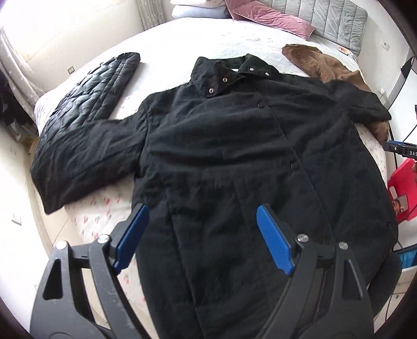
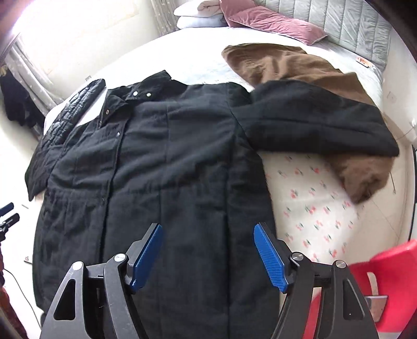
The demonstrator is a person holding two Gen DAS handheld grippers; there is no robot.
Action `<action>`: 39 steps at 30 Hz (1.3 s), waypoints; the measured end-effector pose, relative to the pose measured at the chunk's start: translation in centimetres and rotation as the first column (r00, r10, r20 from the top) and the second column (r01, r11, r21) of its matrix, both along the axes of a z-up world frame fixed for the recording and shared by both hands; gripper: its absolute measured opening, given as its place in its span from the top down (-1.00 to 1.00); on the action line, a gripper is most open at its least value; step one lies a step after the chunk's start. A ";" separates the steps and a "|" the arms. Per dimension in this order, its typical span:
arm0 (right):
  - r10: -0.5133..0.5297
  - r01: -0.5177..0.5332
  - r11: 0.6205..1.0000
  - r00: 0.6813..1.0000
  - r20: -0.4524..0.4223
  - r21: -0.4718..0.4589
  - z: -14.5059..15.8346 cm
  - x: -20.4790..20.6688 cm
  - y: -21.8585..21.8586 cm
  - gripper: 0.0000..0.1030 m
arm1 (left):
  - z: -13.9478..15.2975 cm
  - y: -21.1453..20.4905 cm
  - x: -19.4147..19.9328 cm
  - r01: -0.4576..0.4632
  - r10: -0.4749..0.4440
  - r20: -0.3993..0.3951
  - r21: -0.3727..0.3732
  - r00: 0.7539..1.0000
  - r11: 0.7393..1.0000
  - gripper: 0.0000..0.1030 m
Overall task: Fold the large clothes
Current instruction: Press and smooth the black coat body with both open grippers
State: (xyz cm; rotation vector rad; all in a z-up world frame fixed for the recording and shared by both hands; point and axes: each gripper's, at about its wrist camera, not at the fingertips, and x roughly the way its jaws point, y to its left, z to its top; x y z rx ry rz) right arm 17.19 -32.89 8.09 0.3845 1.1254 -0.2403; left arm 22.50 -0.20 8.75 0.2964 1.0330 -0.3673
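A large black coat (image 1: 234,156) lies spread flat, front up, on the bed, collar with metal snaps at the far end; it also shows in the right wrist view (image 2: 161,167). Its left sleeve (image 1: 86,153) stretches out to the left, and its right sleeve (image 2: 318,125) stretches to the right over a brown garment. My left gripper (image 1: 202,211) is open and empty above the coat's lower left part. My right gripper (image 2: 208,230) is open and empty above the coat's lower right part. The right gripper's tip also shows in the left wrist view (image 1: 398,148).
A shiny black quilted jacket (image 1: 88,91) lies on the bed's left side. A brown garment (image 2: 299,67) lies at the right under the sleeve. Pink pillows (image 2: 273,22) and a grey headboard (image 2: 351,23) are at the far end. A red plastic chair (image 2: 385,276) stands at the near right.
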 end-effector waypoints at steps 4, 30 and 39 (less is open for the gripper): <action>0.009 -0.004 0.998 0.997 0.074 -0.064 -0.6 8.3 -0.3 -0.44 | -1.8 -4.6 8.0 -0.045 0.047 0.027 -0.064 0.999 0.997 -0.65; 0.146 -0.147 0.978 0.989 -0.015 -0.150 -12.1 4.5 1.1 -0.87 | -14.9 -6.8 0.0 0.034 -0.036 -0.100 -0.019 0.994 0.999 -0.90; 0.251 -0.262 0.956 0.963 -0.099 -0.130 -11.9 -7.2 4.9 -1.00 | -13.4 -5.0 -11.9 0.189 -0.178 -0.265 0.015 0.948 0.982 -0.91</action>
